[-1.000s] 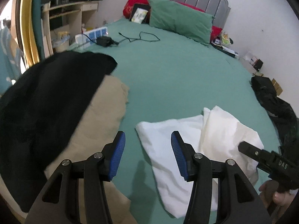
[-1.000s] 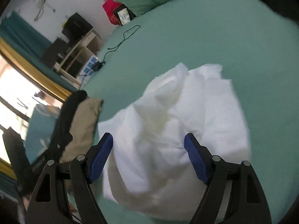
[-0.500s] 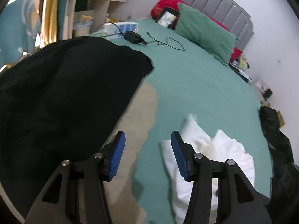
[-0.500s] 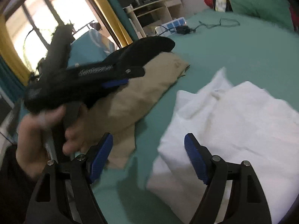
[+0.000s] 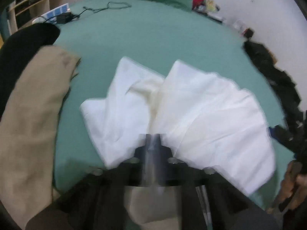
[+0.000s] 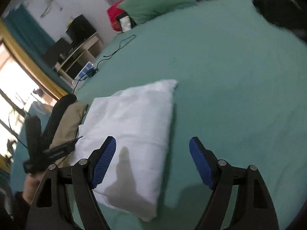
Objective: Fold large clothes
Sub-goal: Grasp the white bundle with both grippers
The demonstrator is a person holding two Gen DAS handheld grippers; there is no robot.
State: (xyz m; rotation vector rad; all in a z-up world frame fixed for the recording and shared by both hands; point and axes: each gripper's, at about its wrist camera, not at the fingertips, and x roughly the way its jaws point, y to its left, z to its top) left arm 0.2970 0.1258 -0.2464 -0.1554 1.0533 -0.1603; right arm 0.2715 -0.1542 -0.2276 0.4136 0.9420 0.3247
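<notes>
Bed [image 6: 230, 61]: green sheet fills both views; a green pillow [image 6: 159, 0] and a red cushion [image 6: 113, 15] lie at the headboard end, as before.
Black garment [image 5: 25, 44]: on the bed's left edge in the left wrist view, far smaller in frame than half a second ago, when it filled the left side.
Tan garment [image 5: 32, 118]: beside and partly under the black one, just left of the white cloth.
White garment [image 5: 201, 111]: loosely folded near the foot of the bed, two peaked corners pointing toward the pillow; it now sits centred in the left wrist view, where it lay low and to the right earlier.
Dark clothes [image 5: 276, 80]: heaped at the bed's right edge.
Left tool [image 5: 152, 143]: blurred, fingers drawn together at the near edge of the white garment; the jaws have just been closing, and whether cloth is pinched between them cannot be told.
Right tool [image 6: 152, 161]: jaws wide apart, as before, left pad [image 6: 104, 161] over the white garment's near end, right pad over bare sheet, gripping nothing.
Cable [image 6: 115, 48]: trails across the sheet toward a charger [image 5: 64, 17].
</notes>
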